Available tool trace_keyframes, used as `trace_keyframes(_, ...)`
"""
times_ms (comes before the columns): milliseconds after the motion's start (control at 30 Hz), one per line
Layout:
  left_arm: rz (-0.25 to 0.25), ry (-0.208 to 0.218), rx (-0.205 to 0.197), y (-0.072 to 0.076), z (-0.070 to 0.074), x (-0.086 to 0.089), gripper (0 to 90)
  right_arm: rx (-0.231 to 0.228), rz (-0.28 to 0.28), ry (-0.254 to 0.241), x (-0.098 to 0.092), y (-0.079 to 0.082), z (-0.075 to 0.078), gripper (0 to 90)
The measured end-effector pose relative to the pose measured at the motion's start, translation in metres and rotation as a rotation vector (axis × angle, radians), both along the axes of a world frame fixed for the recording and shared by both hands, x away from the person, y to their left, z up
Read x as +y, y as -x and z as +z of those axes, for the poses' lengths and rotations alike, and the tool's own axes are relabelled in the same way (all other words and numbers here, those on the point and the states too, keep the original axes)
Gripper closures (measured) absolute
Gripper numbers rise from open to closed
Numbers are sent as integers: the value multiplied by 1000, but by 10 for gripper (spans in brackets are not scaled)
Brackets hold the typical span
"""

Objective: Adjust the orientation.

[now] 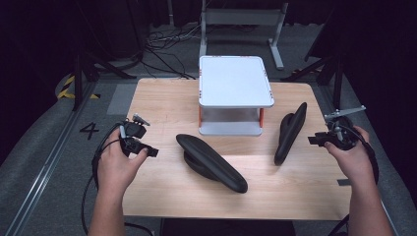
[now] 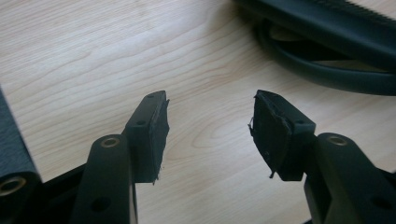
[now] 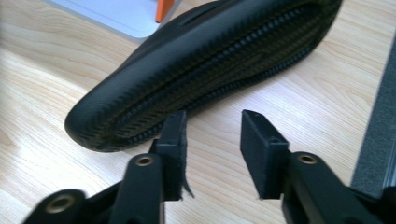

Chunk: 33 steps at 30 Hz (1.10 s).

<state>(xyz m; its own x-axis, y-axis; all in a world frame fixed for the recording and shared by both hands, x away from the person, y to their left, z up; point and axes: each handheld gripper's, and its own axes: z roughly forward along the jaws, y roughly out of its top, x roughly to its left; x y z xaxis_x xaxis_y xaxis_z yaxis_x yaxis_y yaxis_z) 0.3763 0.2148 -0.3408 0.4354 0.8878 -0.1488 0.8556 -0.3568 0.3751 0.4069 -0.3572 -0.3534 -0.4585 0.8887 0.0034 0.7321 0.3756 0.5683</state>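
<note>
Two black slippers lie on the wooden table [image 1: 162, 98]. The left slipper [image 1: 211, 163] rests sole down at centre frame in the high view, its opening facing up; the right slipper [image 1: 290, 132] lies tipped on its edge at centre right, its ribbed sole turned toward the right gripper [image 1: 320, 140], probably an awkward pose that must be corrected before stowing.

Behind them, at upper centre, stands a small white two-tier rack [image 1: 236, 78] with orange posts; both its top shelf and its lower shelf are bare, so it looks like the intended home for the pair.

The left gripper [image 1: 147, 150], at centre left, is released, jaws apart over bare wood, aimed toward the nearer slipper. The right gripper is likewise released, nothing between its jaws, poised just short of the tipped slipper's sole.
</note>
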Motion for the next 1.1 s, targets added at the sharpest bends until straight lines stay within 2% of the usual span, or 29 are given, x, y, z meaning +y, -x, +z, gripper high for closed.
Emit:
trace_keyframes(167, -1, -13, -27, 2, 5, -3, 449, 8, 17, 2, 7, 1, -6, 561)
trace_keyframes(300, -17, 5, -35, 2, 2, -9, 478, -2, 26, 15, 12, 4, -9, 523)
trace_keyframes(400, -42, 26, -36, 2, 3, -15, 476, -5, 35, 19, 16, 6, -10, 510)
trace_keyframes(433, -51, 23, -43, 2, 3, -17, 476, -15, 44, 18, 21, 9, -11, 504)
trace_keyframes(533, -83, 20, -57, 2, 3, -23, 464, -7, 85, -2, 32, 13, -11, 505)
trace_keyframes(633, -150, -7, -81, 2, -2, -33, 426, 9, 116, -28, 40, 15, -12, 507)
trace_keyframes(700, -177, -12, -68, 3, -5, -39, 418, 10, 133, -19, 46, 16, -13, 507)
trace_keyframes(767, -189, 6, -60, 4, -6, -43, 419, 9, 156, -17, 53, 18, -12, 505)
trace_keyframes(900, -176, -3, -62, 7, -5, -42, 419, 11, 220, -41, 73, 25, -12, 498)
trace_keyframes(1100, -142, 2, -64, 11, -5, -34, 418, 35, 326, -47, 107, 32, -18, 488)
